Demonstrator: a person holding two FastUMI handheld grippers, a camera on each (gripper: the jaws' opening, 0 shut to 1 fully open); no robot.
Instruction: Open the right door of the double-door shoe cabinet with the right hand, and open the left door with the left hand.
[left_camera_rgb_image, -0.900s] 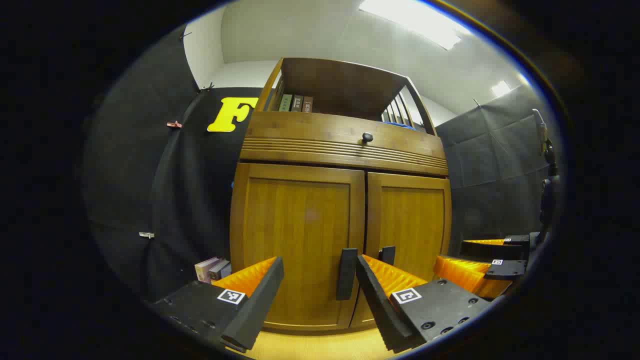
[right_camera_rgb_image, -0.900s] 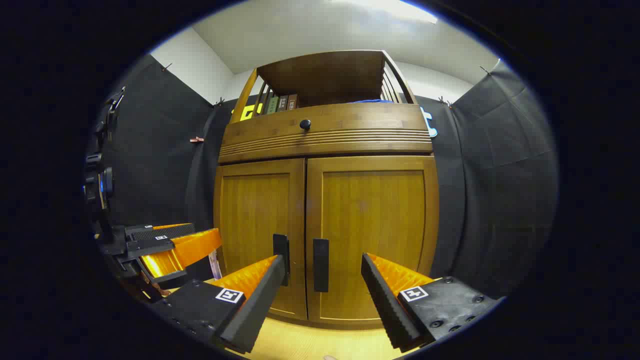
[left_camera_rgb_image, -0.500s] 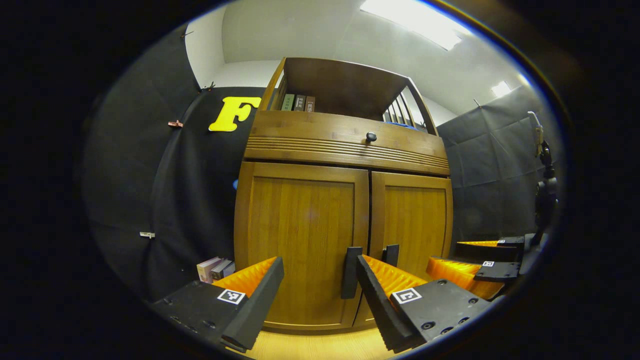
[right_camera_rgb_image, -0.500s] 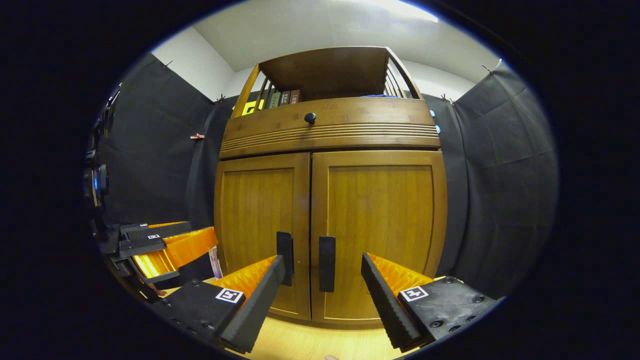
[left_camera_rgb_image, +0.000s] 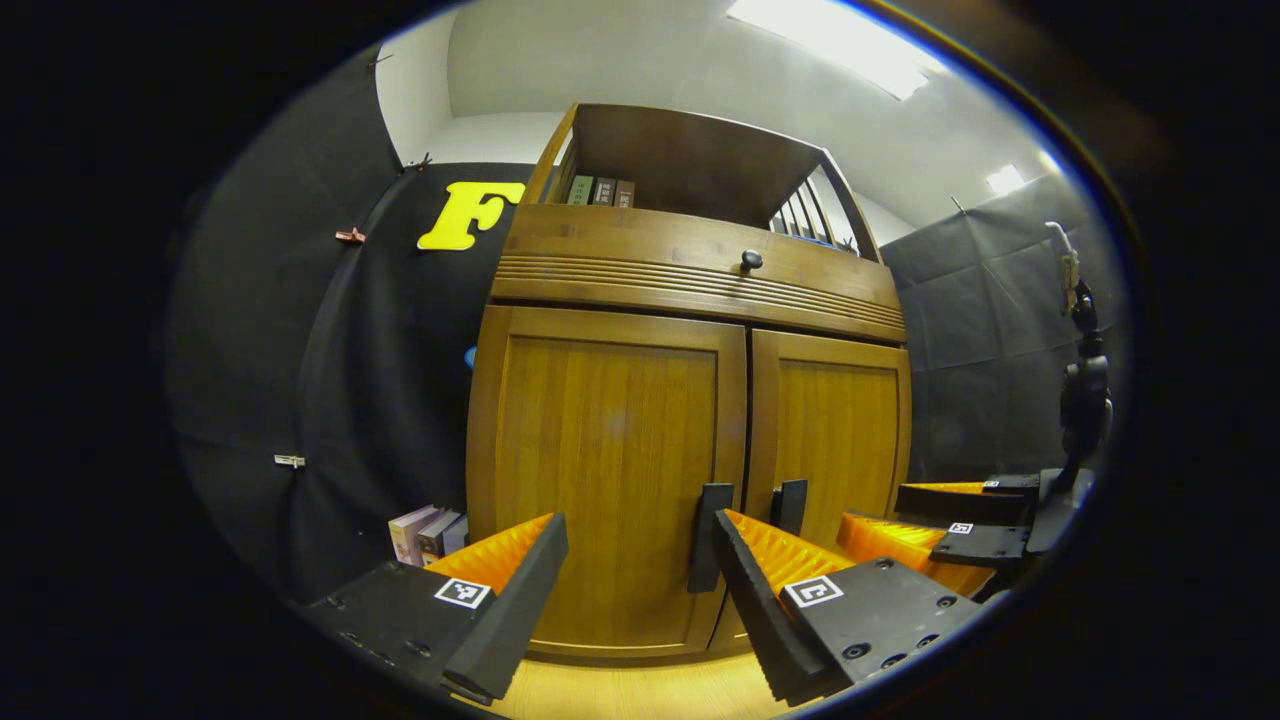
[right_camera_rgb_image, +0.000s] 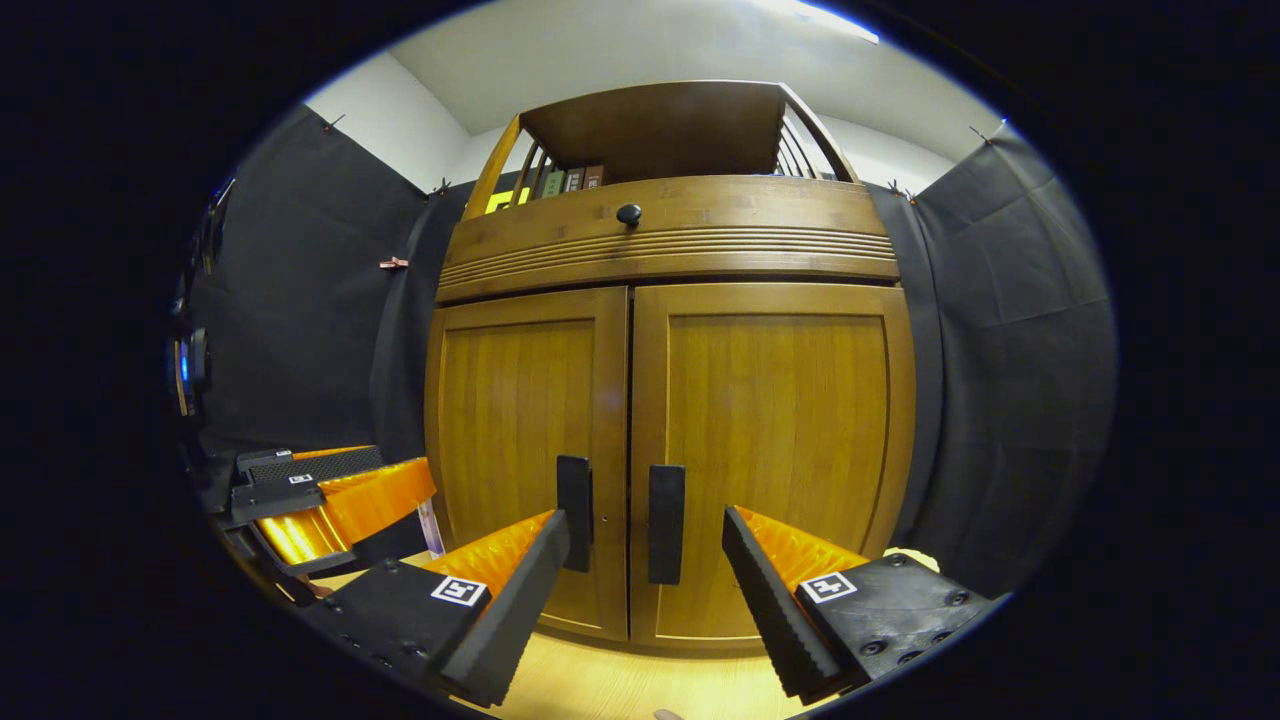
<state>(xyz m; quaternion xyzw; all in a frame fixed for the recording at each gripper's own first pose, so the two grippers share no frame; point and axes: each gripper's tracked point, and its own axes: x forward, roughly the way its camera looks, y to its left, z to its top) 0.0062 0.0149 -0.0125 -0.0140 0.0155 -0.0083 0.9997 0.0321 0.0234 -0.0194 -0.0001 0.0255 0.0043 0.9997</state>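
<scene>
The shoe cabinet (right_camera_rgb_image: 665, 400) is seen standing on a pale wooden floor (right_camera_rgb_image: 620, 685), with both doors closed. The right door (right_camera_rgb_image: 770, 450) and the left door (right_camera_rgb_image: 515, 450) meet at the cabinet's middle seam, and a dark upright handle is fixed to each just beside that seam: the right handle (right_camera_rgb_image: 666, 523) and the left handle (left_camera_rgb_image: 708, 536).

The right tool (right_camera_rgb_image: 640, 600) is held in front of the cabinet with its fingers spread apart, nothing being gripped. The right handle is framed between them, apparently so that it can be closed upon once the gap is crossed. The left tool (left_camera_rgb_image: 635, 605) is likewise held spread apart and empty; the left handle is seen close against its right-hand finger rather than centred, so a small correction toward the seam is judged necessary before that grip. In the left gripper view the right tool (left_camera_rgb_image: 950, 530) is seen beside the cabinet's right door.

Above the doors a ribbed drawer front with a round knob (right_camera_rgb_image: 629, 213) is fitted, and above that an open shelf with books (left_camera_rgb_image: 600, 191). More books (left_camera_rgb_image: 428, 533) are stacked on the floor at the cabinet's left side. The booth is closed in by black cloth under a white ceiling with bright light panels.
</scene>
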